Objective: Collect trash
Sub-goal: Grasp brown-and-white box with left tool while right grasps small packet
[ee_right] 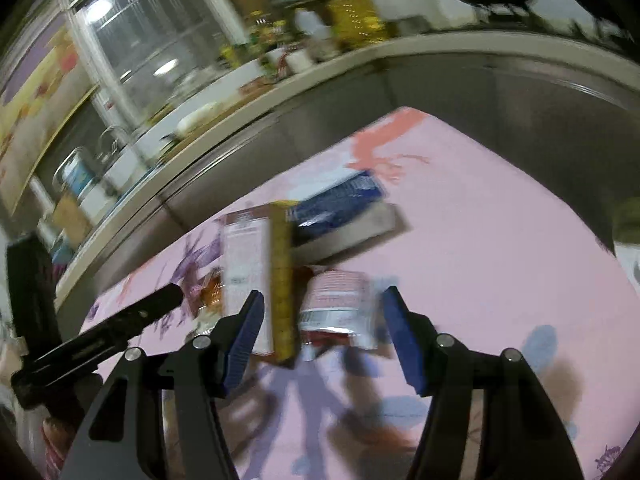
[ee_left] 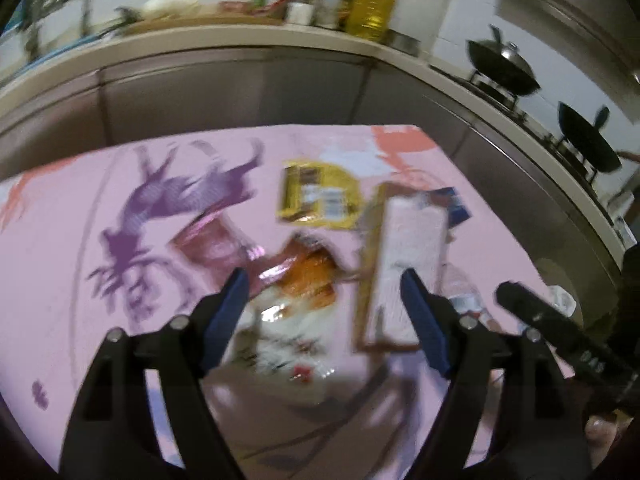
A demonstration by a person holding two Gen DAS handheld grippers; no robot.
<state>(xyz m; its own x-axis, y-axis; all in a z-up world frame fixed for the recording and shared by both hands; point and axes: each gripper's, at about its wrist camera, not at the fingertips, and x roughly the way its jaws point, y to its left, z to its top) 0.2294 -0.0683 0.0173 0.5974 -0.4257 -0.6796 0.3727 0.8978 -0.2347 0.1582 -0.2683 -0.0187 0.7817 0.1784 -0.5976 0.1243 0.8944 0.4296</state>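
Between the blue pads of the left gripper (ee_left: 320, 312), whose jaws stand wide apart and press on nothing, lies a crumpled orange and white snack bag (ee_left: 298, 300) on the pink tablecloth (ee_left: 60, 260). It looks light, soft and slippery, so I judge that a pinch on a raised fold near its middle will hold better than a pinch on a flat edge. Just beside it, to the right, lies a long brown carton (ee_left: 404, 264) with its white face up; its long axis runs away from the camera, almost in line with the fingers. It seems stiff and light, probably empty, so the jaws should take it across its narrow width. Farther off is a flat yellow packet (ee_left: 320, 196), thin and hard to lift from the cloth. In the right wrist view the right gripper (ee_right: 320, 324) is also released, holding nothing; the same carton is seen there with its yellow side showing, and a red and white foil pouch (ee_right: 340, 304) lies between the pads, soft and crinkly. Behind them a blue box (ee_right: 340, 200) lies crosswise.
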